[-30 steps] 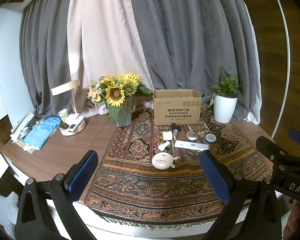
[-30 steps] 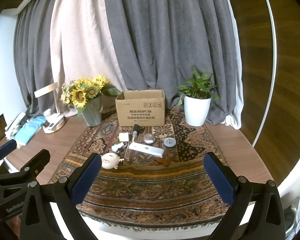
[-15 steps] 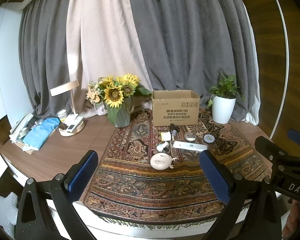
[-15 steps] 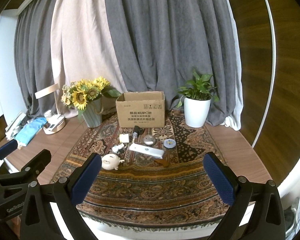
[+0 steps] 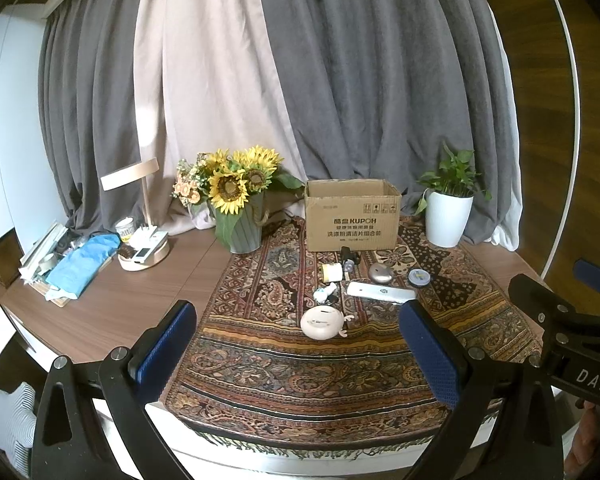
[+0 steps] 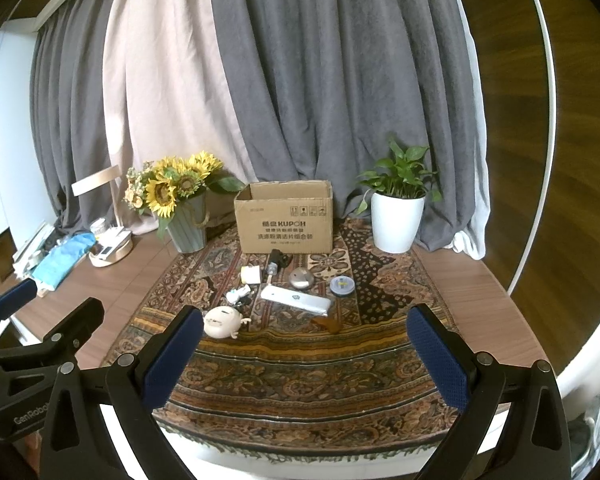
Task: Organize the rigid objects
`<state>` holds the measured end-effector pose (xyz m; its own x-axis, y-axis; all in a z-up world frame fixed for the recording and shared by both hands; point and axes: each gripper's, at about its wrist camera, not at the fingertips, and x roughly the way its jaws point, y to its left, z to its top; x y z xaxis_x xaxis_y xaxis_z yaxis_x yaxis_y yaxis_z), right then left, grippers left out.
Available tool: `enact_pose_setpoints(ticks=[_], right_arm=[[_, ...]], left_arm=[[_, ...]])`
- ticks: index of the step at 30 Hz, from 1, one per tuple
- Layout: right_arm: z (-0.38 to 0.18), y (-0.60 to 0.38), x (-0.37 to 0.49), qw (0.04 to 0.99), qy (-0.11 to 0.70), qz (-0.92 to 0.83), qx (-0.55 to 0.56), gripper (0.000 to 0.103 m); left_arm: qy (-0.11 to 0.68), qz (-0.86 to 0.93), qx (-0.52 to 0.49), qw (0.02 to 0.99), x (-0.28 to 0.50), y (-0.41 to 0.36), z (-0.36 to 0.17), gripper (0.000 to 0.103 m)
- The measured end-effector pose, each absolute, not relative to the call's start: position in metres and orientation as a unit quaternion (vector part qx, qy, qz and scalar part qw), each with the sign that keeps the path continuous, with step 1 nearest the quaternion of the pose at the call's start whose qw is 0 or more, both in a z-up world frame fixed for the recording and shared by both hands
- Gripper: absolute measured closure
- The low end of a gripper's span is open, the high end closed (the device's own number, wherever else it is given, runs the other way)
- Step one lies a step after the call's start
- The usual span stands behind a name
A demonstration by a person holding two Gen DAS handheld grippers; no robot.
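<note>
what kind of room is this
Probably a home living room or bedroom: floor-length curtains, a patterned rug over a wooden table, plus a sunflower vase.

heavy grey pleated curtains cover the back wall, with a pale beige curtain panel between them. a dark wood-panelled wall stands at right, a white wall at left. a round brown wooden table carries a patterned oriental rug with fringed edge. soft daylight glows through the beige panel.
</note>
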<state>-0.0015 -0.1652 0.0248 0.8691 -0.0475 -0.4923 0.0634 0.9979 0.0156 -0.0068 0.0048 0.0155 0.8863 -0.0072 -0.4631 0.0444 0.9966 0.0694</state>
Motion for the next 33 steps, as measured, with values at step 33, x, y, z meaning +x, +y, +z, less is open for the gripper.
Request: enact_pose_setpoints(ticks=[33], right_arm=[[0.003, -0.173, 0.012, 0.961, 0.275, -0.029, 0.026, 0.0]], left_arm=[[0.268, -0.019, 0.05, 0.962, 0.014, -0.002, -0.021, 0.0]])
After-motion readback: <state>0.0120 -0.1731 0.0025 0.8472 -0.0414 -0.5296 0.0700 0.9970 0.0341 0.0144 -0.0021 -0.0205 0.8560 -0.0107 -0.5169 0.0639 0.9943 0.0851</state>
